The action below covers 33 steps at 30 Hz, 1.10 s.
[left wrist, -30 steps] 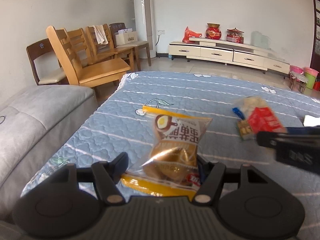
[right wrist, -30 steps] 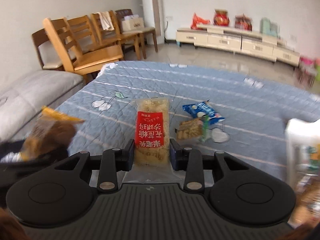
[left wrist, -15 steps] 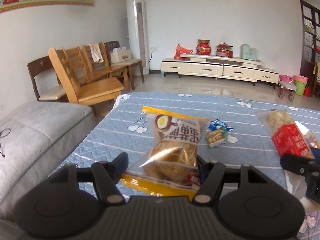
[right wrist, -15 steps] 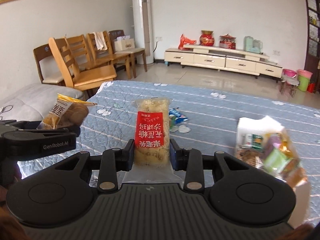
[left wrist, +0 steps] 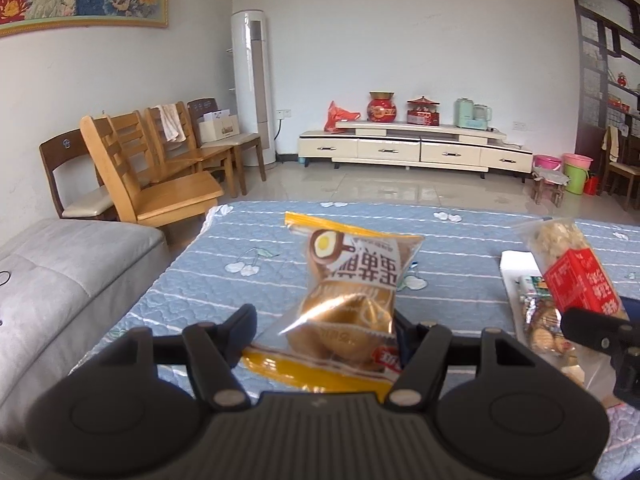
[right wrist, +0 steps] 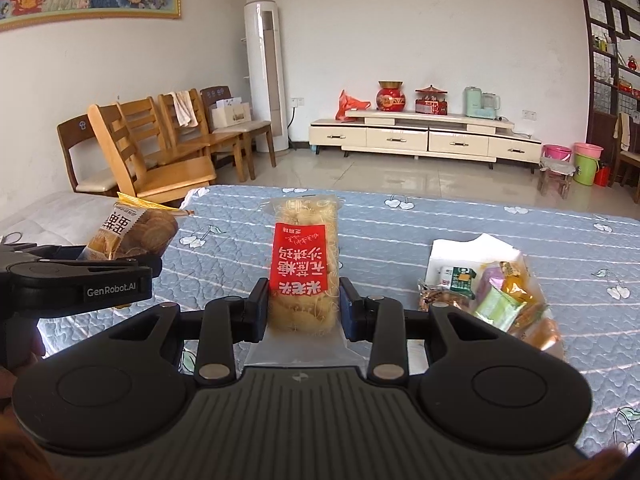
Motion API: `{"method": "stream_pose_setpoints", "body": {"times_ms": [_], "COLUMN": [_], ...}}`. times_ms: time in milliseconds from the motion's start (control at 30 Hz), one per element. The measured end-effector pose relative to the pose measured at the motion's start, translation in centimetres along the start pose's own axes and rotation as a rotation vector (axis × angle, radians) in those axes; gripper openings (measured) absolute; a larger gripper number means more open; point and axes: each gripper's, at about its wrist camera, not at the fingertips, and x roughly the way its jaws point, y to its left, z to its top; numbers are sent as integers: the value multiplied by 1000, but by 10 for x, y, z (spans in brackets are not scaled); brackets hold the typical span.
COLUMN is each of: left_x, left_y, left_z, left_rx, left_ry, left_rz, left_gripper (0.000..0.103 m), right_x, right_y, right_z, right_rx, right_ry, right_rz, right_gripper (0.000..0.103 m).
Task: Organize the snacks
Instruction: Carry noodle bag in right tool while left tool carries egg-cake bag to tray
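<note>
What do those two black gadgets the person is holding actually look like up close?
Both are matte black plastic. The left gripper and the right gripper each have a ribbed grey-black base, two round discs at the sides, and linkage arms with silver pivot pins leading to the jaws. Seen from the side in the right wrist view, the left one bears white "GenRobot.AI" lettering. No cables or sleeves show.

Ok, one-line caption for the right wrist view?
Right gripper grips a red-labelled snack pack above the blue quilt, near a white box.
</note>
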Motion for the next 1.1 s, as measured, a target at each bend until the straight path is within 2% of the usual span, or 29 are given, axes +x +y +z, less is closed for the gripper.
{"method": "stream_pose_setpoints", "body": {"times_ms": [700, 1100], "left_x": [-3, -3], "left_y": [-35, -45], "left_z": [-4, -4], "left_rx": [64, 85], "left_ry": [-3, -1], "left_rz": [-57, -86], "left_gripper": [67, 67], "right_x": [-24, -30], "right_y": [-23, -21], "right_z": [-8, -9], "right_rx": [18, 28], "right_ry": [-30, -27], "right_rz": [-64, -95], "right_gripper": [43, 43]}}
